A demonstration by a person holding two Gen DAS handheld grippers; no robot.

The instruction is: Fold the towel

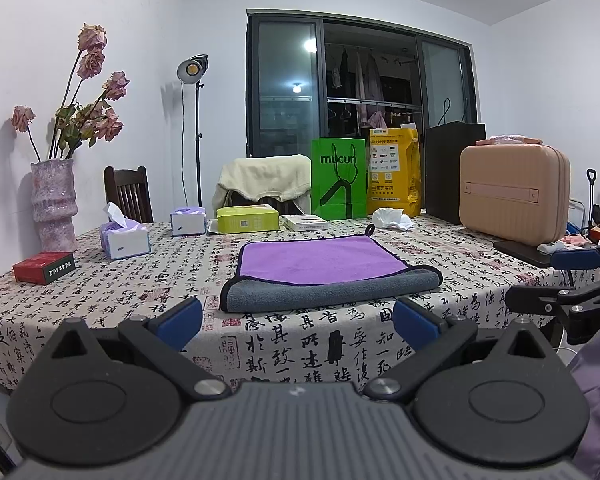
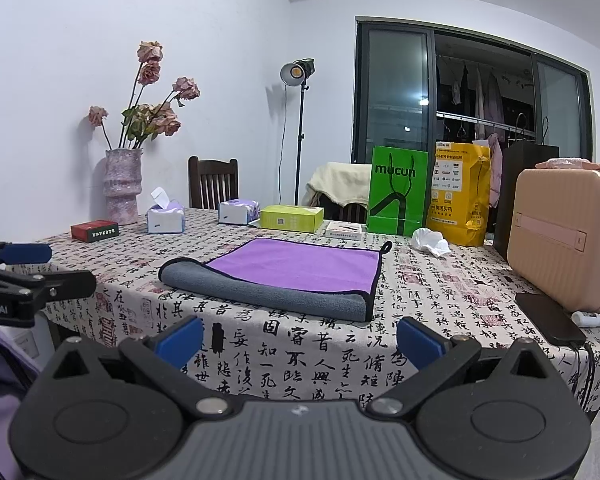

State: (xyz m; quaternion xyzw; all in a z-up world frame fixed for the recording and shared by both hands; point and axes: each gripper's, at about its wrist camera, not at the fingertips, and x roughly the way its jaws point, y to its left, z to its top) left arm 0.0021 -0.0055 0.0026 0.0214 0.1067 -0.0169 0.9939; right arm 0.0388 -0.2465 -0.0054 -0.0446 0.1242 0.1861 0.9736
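The towel (image 1: 328, 276) lies folded once on the table (image 1: 100, 300); left gripper (image 1: 298, 320) and right gripper (image 2: 300, 338) are released, further folds pending.

Tablecloth (image 1: 100, 296): printed with black calligraphy, spread over the table.
Vase (image 1: 54, 204): pink, set far left, filled with wilted roses.
Tissue packs (image 1: 124, 236): two, placed beside a red box (image 1: 44, 267).
Bags: green bag (image 1: 339, 178) stood upright beside a yellow bag (image 1: 394, 172) (both lettered).
Case (image 1: 514, 192): pink, seen at right.
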